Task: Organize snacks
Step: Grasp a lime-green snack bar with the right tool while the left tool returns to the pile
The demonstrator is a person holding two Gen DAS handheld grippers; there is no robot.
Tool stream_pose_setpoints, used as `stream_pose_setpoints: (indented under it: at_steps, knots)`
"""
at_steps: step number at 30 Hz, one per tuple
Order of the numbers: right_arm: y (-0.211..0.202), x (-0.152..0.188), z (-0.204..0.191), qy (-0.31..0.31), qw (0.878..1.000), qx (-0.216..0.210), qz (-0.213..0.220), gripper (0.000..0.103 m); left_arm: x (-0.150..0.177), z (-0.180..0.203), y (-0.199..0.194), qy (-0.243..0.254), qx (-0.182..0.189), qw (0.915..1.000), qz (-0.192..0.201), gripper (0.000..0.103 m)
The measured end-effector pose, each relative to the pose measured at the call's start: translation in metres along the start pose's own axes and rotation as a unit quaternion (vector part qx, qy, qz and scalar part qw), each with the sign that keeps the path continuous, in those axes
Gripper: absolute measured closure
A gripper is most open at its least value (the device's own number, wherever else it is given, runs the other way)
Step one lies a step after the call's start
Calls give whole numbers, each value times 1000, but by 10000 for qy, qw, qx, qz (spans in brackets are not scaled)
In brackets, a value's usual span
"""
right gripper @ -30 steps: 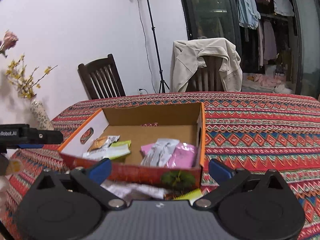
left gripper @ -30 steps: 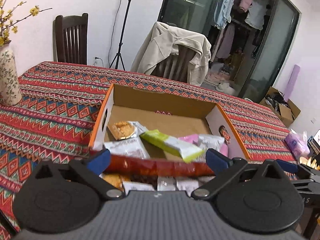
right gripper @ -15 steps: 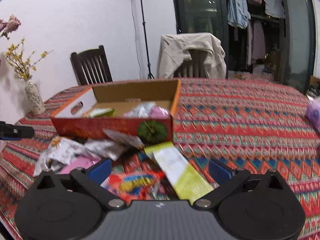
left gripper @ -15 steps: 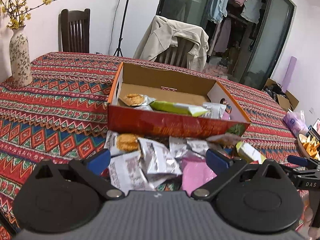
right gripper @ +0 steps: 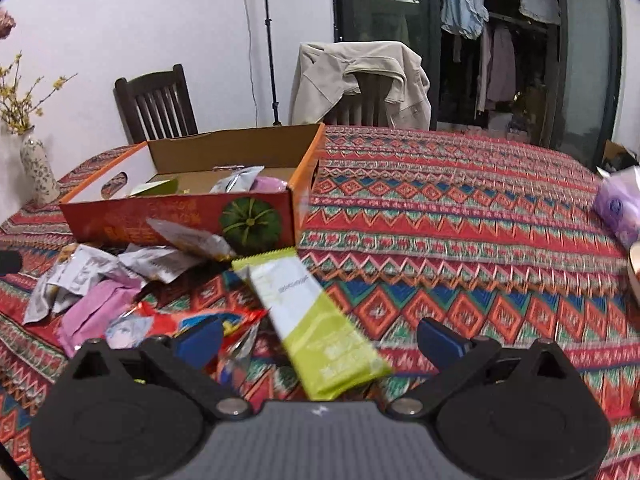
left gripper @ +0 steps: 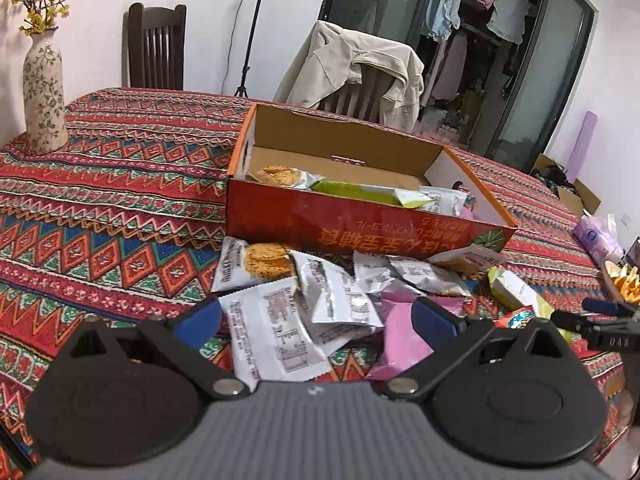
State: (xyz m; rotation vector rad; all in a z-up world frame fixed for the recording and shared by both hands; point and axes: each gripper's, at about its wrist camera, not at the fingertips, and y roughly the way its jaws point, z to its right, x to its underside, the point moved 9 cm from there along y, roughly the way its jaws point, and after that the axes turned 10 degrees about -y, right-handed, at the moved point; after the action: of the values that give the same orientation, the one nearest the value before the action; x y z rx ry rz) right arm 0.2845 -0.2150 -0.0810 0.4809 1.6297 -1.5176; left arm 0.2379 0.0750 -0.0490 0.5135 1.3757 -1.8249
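Patterned red cloth (right gripper: 460,240) covers the table, with a vase (left gripper: 44,92) at its far left corner and two chairs behind, one draped with a beige jacket (left gripper: 356,68). On the cloth stands the orange cardboard box (left gripper: 360,228), open at the top, already holding several packets: a cracker pack (left gripper: 280,176), a green bar (left gripper: 368,194) and silver sachets toward its right end. Loose snacks lie heaped just in front of its near wall. My left gripper (left gripper: 316,320) is spread wide and holds nothing; it hangs over a white sachet (left gripper: 276,336) and a silver sachet (left gripper: 340,300), with a pink packet (left gripper: 400,336) by the right finger. My right gripper (right gripper: 320,338) is likewise released and empty, its fingers straddling the near end of the long green-and-white wafer packet (right gripper: 316,320), which lies flat on the cloth, angled away toward the box corner; a red cartoon-printed packet (right gripper: 192,320) sits by my left finger. I judge every item light, thin and crinkly, with slick film wrappers that will slide between pads if pinched on a flat face. The cracker packs are likely brittle inside, so a gentle squeeze is advised. The wafer packet looks stiffer; I would take it across its narrow width near the middle, or by the crimped end seam. The sachets overlap, so lifting one may drag its neighbour.
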Motion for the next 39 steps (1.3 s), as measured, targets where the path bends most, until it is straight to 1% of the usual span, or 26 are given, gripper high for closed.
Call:
stream_pose_setpoints:
  at_steps: [3, 5, 8, 10, 11, 13, 16, 19, 21, 24, 26, 27, 28, 29, 34, 39]
  knots:
    - [14, 0, -1, -334, 9991, 79, -240, 0, 1, -6, -1, -24, -90, 10000, 19, 0]
    - [22, 2, -3, -521, 9980, 60, -356, 1, 1, -10, -2, -63, -97, 9999, 26, 0]
    - [31, 5, -4, -635, 9967, 31, -509, 2, 0, -16, -3, -137, -111, 9998, 36, 0]
    - [37, 4, -1, -554, 9970, -60, -533, 3, -1, -19, -2, -199, -105, 9997, 28, 0]
    - [40, 2, 0, -521, 9971, -88, -544, 8, -1, -20, -1, -224, -94, 9997, 20, 0]
    - [50, 1, -2, -504, 9969, -172, -584, 14, -1, -20, 1, -252, -88, 9996, 2, 0]
    - [63, -1, -4, -321, 9969, -365, -618, 15, 1, -18, 2, -243, -76, 9997, -16, 0]
    - [66, -4, -10, -363, 9977, -351, -461, 22, 1, -18, 2, -202, -89, 9998, 33, 0]
    - [66, -6, -11, -357, 9980, -311, -411, 25, -1, -19, 3, -212, -106, 9997, 49, 0]
    - [64, -7, -14, -388, 9980, -336, -367, 35, -2, -22, 5, -253, -114, 9996, 51, 0]
    - [62, -9, -18, -425, 9978, -389, -337, 50, -3, -22, 7, -271, -120, 9996, 36, 0]
    - [61, -9, -20, -447, 9977, -394, -317, 52, -3, -22, 8, -268, -131, 9996, 26, 0]
    - [61, -10, -21, -464, 9977, -386, -295, 59, -3, -22, 9, -261, -153, 9995, 18, 0]
    - [61, -10, -23, -474, 9978, -375, -270, 63, -2, -22, 9, -255, -171, 9995, 11, 0]
    - [55, -13, -24, -398, 9989, -240, -72, 64, -3, -22, 10, -230, -180, 9996, 21, 0]
    - [42, -20, -17, -256, 9993, -35, 257, 65, -5, -26, 9, -260, -248, 9993, 64, 0]
